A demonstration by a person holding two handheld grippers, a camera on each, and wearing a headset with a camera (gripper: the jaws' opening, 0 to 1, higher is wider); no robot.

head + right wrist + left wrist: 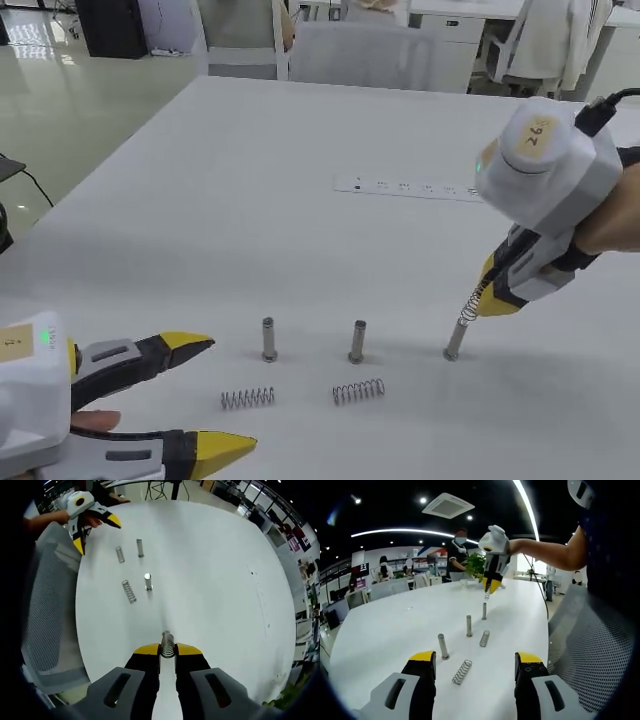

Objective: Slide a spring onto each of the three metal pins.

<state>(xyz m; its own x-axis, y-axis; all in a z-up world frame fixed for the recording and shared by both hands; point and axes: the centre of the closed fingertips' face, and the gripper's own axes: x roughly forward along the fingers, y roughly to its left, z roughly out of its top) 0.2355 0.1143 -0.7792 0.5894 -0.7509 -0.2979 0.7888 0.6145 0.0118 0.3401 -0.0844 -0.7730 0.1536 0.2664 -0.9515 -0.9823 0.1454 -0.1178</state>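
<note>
The right gripper (167,650) has its 2 jaws squeezed on 1 spring, the held spring (471,301), and keeps it slanted just above the right pin (455,342). The low end of the held spring is at the top of that pin, but it is hard to tell if it has slipped over the tip or only touches it. So the step in hand looks like putting on the 1st of the 3 springs. The next move needs the spring tipped up straight, in line with the pin. Then it needs a gentle push down and a let-go, so it drops around the pin and does not bend or pop away. Beside this pin stand the middle pin (358,341) and the left pin (268,339), both upright and bare. On the white table (300,200) in front of them lie the middle spring (358,391) and the left spring (248,398), each flat on its side. The left gripper (215,392) hovers near them, with its jaws wide apart and nothing in them. 2 springs look left to do after this one.
</note>
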